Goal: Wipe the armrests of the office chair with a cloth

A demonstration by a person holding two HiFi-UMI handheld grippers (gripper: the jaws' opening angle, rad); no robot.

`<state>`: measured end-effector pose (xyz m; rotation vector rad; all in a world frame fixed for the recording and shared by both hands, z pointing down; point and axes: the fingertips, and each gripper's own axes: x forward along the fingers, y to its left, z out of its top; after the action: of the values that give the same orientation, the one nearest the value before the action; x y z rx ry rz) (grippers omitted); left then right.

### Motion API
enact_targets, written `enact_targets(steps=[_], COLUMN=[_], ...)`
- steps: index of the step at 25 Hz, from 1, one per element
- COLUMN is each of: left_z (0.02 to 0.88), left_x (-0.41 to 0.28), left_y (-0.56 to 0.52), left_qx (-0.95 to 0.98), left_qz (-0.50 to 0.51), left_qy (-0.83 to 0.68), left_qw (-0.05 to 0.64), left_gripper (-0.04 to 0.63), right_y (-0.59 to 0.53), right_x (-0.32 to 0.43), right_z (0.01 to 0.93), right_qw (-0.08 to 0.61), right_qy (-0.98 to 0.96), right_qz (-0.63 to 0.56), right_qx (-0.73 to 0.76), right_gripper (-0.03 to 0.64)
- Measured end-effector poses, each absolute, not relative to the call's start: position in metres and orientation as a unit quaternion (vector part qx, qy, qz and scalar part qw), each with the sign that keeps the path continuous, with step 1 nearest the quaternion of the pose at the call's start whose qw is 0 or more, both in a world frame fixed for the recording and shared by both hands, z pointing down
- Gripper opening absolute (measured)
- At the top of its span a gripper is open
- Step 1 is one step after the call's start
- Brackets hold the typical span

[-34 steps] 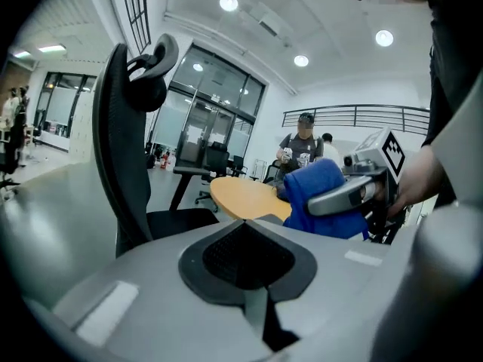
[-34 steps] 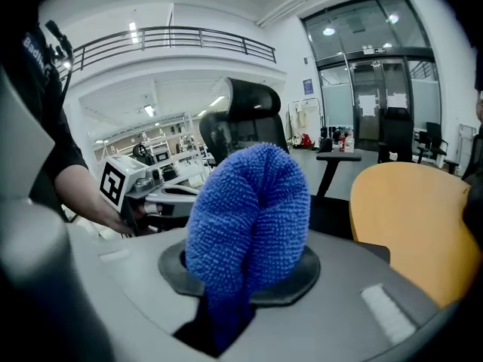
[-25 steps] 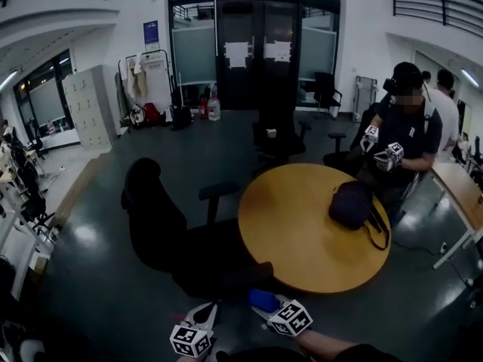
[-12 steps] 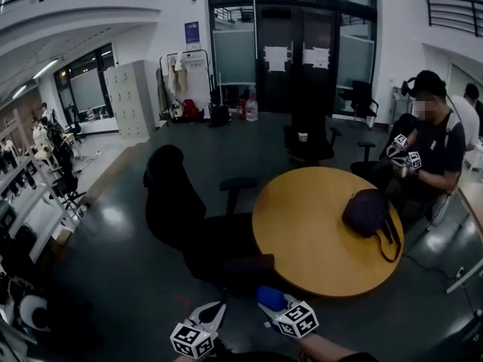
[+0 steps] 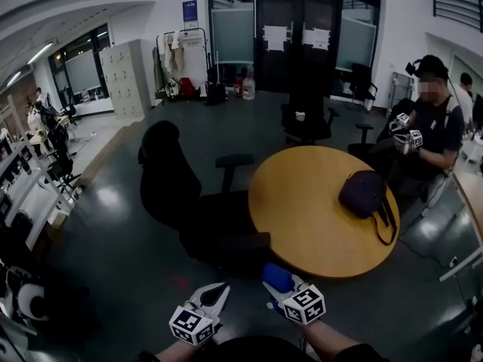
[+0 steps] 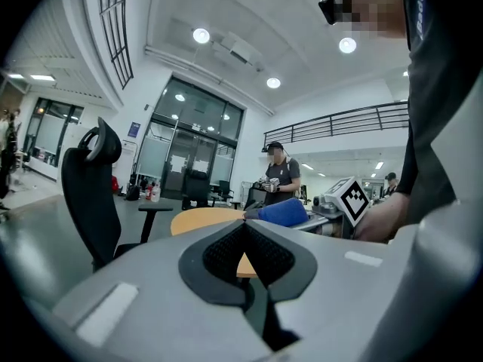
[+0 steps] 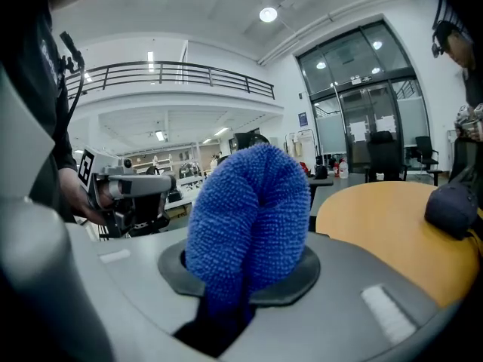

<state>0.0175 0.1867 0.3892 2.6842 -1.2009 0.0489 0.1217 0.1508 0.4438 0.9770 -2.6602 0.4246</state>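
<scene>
A black office chair stands left of the round wooden table, its near armrest just ahead of my grippers and its far armrest beyond. My right gripper is shut on a folded blue cloth, which bulges out of the jaws in the right gripper view. My left gripper is shut with nothing in it, its pads meeting in the left gripper view. Both grippers hang in the air short of the chair, touching nothing. The left gripper view also shows the chair.
A dark bag lies on the table's right side. A person with another pair of grippers stands at the far right. More black chairs and glass doors are behind. Shelving lines the left.
The head view has shifted, so chair and table sit lower and nearer in frame. Both grippers have come up slightly towards the chair's near armrest. The cloth stays held.
</scene>
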Motion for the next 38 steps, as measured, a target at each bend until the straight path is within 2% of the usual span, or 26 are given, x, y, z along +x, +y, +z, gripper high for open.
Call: enact_targets(steps=[19, 38], left_z=[0.381, 0.392], left_x=[-0.013, -0.023], left_y=[0.189, 0.188], left_qx=[0.932, 0.931], left_qz=[0.014, 0.019], left_qy=[-0.350, -0.348], left_qw=[0.099, 0.107], left_gripper=[0.014, 0.014], right_y=[0.169, 0.169], right_x=[0.056, 0.054], right_z=[0.428, 0.434], right_qw=[0.118, 0.121], right_qy=[-0.919, -0.913], right_qz=[0.152, 0.159], right_qx=[0.343, 0.355], right_gripper=[0.104, 0.104])
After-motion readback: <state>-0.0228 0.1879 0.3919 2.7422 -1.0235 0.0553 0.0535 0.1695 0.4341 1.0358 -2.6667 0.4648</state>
